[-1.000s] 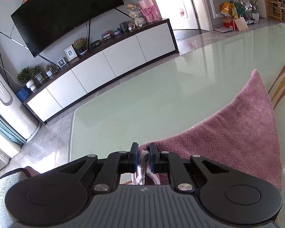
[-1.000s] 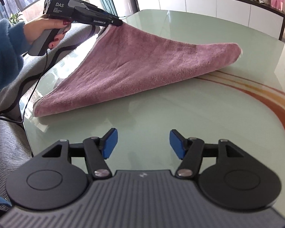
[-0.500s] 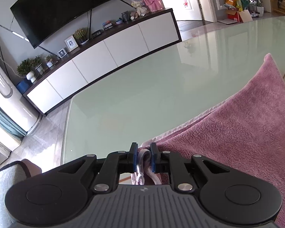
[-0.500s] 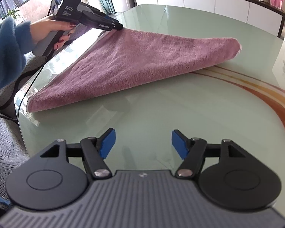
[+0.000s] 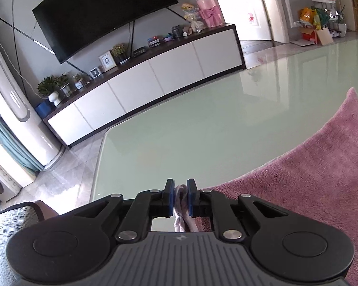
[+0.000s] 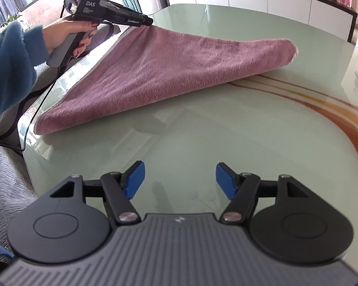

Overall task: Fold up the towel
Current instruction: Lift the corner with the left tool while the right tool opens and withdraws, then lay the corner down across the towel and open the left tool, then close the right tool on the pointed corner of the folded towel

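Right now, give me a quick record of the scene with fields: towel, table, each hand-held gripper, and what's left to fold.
towel: pink, one corner lifted, the rest lying on the table
table: pale green glass, orange stripes at its right
left hand-held gripper: shut on the towel corner, held above the table near its edge
right hand-held gripper: open, holds nothing, apart from the towel
fold state: lifted corner not yet laid down

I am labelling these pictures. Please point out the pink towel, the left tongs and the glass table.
pink towel [image 6: 155, 71]: right wrist view, middle of the lifted top layer.
left tongs [image 5: 181, 196]: left wrist view, midway between the fingertips, shut on the towel corner.
glass table [image 6: 202, 131]: right wrist view, bare green surface.
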{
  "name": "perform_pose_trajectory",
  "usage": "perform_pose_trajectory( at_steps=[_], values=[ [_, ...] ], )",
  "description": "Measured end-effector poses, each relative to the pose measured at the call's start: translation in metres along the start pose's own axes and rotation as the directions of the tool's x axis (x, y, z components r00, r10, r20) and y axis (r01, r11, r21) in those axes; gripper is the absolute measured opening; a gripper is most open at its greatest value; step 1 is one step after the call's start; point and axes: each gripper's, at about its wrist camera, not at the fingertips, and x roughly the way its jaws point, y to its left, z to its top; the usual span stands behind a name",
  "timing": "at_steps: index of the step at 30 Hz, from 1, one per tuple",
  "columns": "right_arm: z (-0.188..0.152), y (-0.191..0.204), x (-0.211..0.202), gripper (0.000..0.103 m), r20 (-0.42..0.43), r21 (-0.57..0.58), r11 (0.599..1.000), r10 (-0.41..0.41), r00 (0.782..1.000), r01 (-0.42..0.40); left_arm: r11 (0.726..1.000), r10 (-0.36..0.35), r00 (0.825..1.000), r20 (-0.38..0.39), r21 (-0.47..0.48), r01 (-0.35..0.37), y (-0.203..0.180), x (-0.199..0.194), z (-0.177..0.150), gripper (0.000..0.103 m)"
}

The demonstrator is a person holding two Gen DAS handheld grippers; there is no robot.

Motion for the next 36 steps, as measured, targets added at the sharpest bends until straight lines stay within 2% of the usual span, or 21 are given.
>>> perform_pose_trajectory(
  at_steps=[6, 9, 10, 11, 14, 16, 18, 24, 27, 31, 36],
  values=[
    [-0.005, -0.004, -0.002, 0.068, 0.003, 0.02, 1.0, -0.001, 1.0, 0.001, 1.0, -0.005, 0.999, -0.045, -0.004, 0.004, 0.0, 0.017, -0.005, 0.013],
    [-0.006, -0.004, -0.004, 0.069, 0.007, 0.035, 0.999, -0.002, 1.0, 0.002, 1.0, 0.012, 0.998, -0.055, 0.001, -0.012, -0.001, 0.019, -0.007, 0.024],
    [-0.006, -0.005, -0.005, 0.07, 0.01, 0.038, 0.999, 0.0, 1.0, -0.001, 1.0, 0.026, 0.998, -0.05, -0.007, -0.026, 0.0, 0.018, -0.007, 0.032],
    [-0.005, -0.005, -0.005, 0.072, 0.014, 0.045, 0.999, 0.005, 1.0, -0.006, 0.999, 0.043, 0.998, -0.044, -0.021, -0.044, 0.002, 0.017, -0.007, 0.039],
    [-0.001, -0.009, -0.008, 0.077, 0.031, 0.066, 0.998, 0.019, 0.999, -0.021, 0.991, 0.113, 0.993, -0.022, -0.063, -0.114, 0.011, 0.009, -0.006, 0.051],
    [0.005, -0.013, -0.009, 0.077, 0.042, 0.082, 0.996, 0.019, 0.999, -0.023, 0.983, 0.16, 0.987, -0.007, -0.089, -0.16, 0.02, -0.007, -0.008, 0.055],
    [0.011, -0.016, -0.009, 0.077, 0.052, 0.089, 0.996, 0.019, 0.998, -0.023, 0.981, 0.161, 0.987, 0.0, -0.113, -0.16, 0.026, -0.022, -0.012, 0.056],
    [0.045, -0.025, -0.008, 0.077, 0.106, 0.031, 0.999, -0.024, 0.994, 0.02, 0.989, 0.078, 0.997, -0.008, -0.128, -0.078, 0.01, -0.086, -0.042, 0.056],
    [0.07, -0.04, 0.001, 0.077, 0.13, 0.025, 0.998, -0.067, 0.989, 0.065, 0.987, 0.023, 1.0, 0.003, -0.16, -0.022, -0.008, -0.127, -0.065, 0.062],
    [0.09, -0.071, 0.011, 0.077, 0.168, 0.147, 0.987, -0.083, 0.982, 0.059, 0.974, -0.047, 0.998, 0.029, -0.22, 0.052, -0.04, -0.171, -0.095, 0.065],
    [0.106, -0.112, 0.028, 0.074, 0.207, 0.332, 0.943, -0.091, 0.974, 0.018, 0.959, -0.064, 0.997, 0.045, -0.275, 0.074, -0.069, -0.194, -0.12, 0.066]
  ],
)
